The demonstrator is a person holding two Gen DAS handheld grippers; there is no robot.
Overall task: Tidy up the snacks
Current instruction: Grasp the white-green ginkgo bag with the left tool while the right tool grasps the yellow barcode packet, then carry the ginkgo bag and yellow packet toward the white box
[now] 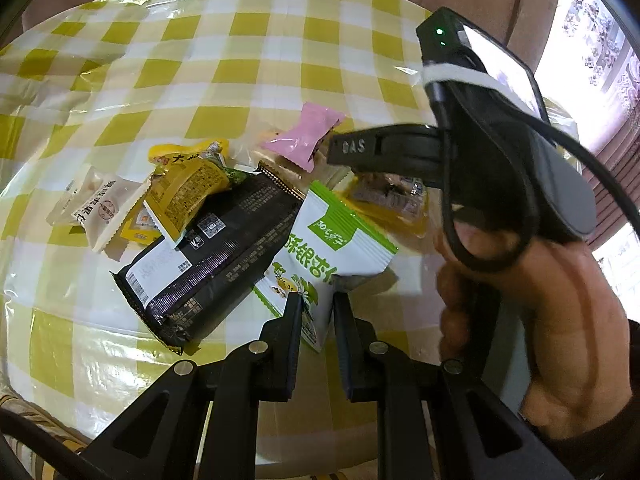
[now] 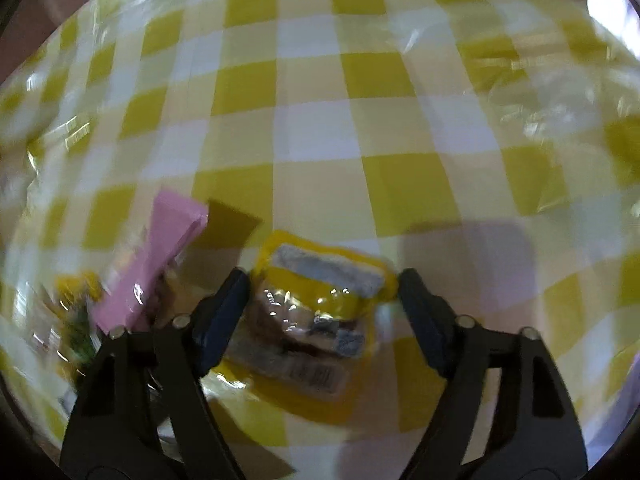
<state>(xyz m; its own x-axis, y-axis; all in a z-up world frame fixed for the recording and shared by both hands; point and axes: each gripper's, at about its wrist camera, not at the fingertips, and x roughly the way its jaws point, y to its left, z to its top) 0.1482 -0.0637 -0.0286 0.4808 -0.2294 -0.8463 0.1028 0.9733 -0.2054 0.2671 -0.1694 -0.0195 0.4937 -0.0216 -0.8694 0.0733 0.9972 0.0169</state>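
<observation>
R tool (image 2: 322, 284) open round blurred yellow pkt (image 2: 316, 304).

Light: daylight from a bright window (image 1: 600, 40), blown out
Glare: on the shiny tablecloth (image 1: 248, 60)
Blur: right wrist view smeared
Edges: fisheye bending

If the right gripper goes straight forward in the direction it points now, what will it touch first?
Most likely the yellow snack packet, which lies on the checked tablecloth between the open fingers of the right gripper. The picture is blurred, so depth is uncertain.
</observation>
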